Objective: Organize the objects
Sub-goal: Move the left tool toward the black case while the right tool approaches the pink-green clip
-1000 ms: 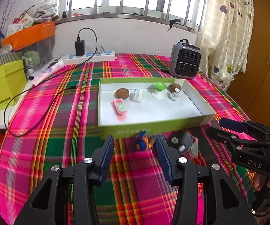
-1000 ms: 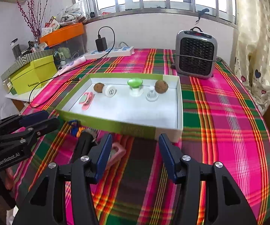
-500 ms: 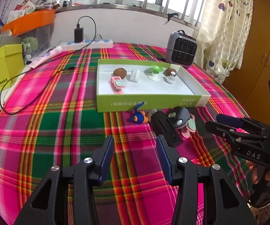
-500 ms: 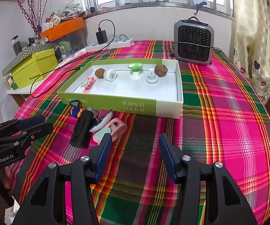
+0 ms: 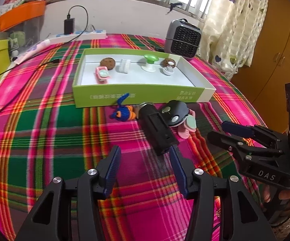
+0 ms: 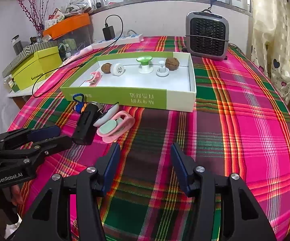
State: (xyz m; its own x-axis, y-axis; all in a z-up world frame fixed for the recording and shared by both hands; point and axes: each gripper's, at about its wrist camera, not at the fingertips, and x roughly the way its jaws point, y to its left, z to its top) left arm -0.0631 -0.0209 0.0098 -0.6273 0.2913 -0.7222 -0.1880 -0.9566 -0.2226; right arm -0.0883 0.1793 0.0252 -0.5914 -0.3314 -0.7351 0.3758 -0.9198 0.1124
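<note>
A green-walled tray (image 5: pixel 145 97) (image 6: pixel 114 96) holds two walnuts, a pink clip, a green-topped stand and white pieces. In front of it lies a loose pile: a black tube-shaped device (image 5: pixel 157 128) (image 6: pixel 84 124), a blue and orange knitted charm (image 5: pixel 122 114) (image 6: pixel 78 106), a dark rounded shell (image 5: pixel 175 110) and a pink clip with a mint pad (image 5: pixel 187 126) (image 6: pixel 114 128). My left gripper (image 5: pixel 145 152) (image 6: pixel 64 135) is opening, empty, its right fingertip just short of the device's near end. My right gripper (image 6: pixel 145 148) (image 5: pixel 219 129) stands open and empty, right of the pile.
A grey heater (image 5: pixel 183 38) (image 6: pixel 207 36) stands behind the tray. A power strip (image 5: pixel 80 36) and a black cable (image 5: pixel 24 84) lie at the back left, beside a yellow-green box (image 6: pixel 36 68). The plaid table drops off at right, toward a curtain and a wooden cabinet.
Both grippers have sunk and drawn back from the tray, so the loose pile now lies ahead of the fingertips. The left jaws stand slightly wider.
</note>
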